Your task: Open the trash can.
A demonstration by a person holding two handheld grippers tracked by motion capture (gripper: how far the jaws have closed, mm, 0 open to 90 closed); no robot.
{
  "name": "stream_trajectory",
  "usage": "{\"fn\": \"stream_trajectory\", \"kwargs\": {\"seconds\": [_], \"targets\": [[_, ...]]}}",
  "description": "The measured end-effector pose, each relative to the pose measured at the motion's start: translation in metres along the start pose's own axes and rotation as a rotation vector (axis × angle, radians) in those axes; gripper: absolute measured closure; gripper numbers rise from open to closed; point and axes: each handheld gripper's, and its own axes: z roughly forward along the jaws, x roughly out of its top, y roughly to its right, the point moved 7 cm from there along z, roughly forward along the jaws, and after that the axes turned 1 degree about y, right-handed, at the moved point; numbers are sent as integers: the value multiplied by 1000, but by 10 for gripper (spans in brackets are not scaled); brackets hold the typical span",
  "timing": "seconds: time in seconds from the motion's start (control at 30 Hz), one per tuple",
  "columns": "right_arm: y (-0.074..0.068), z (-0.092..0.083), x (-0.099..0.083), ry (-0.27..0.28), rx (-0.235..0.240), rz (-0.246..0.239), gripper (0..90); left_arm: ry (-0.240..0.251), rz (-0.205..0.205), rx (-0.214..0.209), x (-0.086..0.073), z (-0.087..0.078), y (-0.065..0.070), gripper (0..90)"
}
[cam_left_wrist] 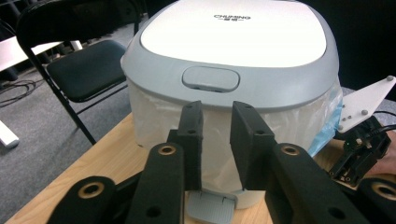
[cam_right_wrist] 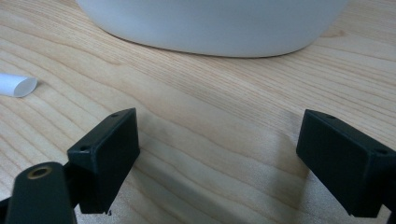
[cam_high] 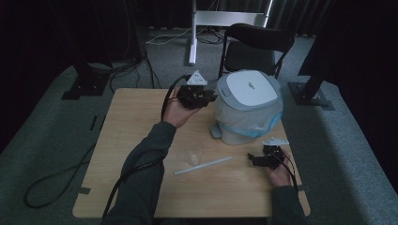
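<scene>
A white bin with a grey lid (cam_high: 247, 89) and a plastic liner stands at the table's back right. My left gripper (cam_high: 209, 96) is held up beside the lid's left side. In the left gripper view, the left gripper (cam_left_wrist: 215, 109) points just below the lid's grey release button (cam_left_wrist: 210, 78), its jaws a narrow gap apart with nothing between them. My right gripper (cam_high: 252, 161) rests low on the table in front of the bin. It stands wide open and empty (cam_right_wrist: 217, 123), facing the bin's base (cam_right_wrist: 210, 23). A white tube (cam_high: 202, 166) lies left of it.
The bin's grey foot pedal (cam_left_wrist: 210, 205) juts toward the table's middle. A black folding chair (cam_high: 256, 47) stands behind the table (cam_high: 141, 117), beside a white stand (cam_high: 192, 33). Cables trail over the grey floor (cam_high: 51, 183) at the left.
</scene>
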Motion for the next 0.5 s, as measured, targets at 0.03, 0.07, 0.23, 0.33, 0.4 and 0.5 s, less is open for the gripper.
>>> {"fn": "stream_trajectory", "kwargs": {"seconds": [0.03,0.07,0.23,0.33,0.4,0.5], "targets": [[0,0,0,0,0,0,121,-3,4,1,1,1,0,758],[0,0,0,0,0,0,121,-1,4,2,2,2,1,769],[0,0,0,0,0,0,121,-6,12,-3,6,7,4,811],[0,0,0,0,0,0,121,-15,19,11,8,10,3,866],[0,0,0,0,0,0,121,-11,15,20,9,11,3,896],[0,0,0,0,0,0,121,-15,18,23,10,12,2,898]]}}
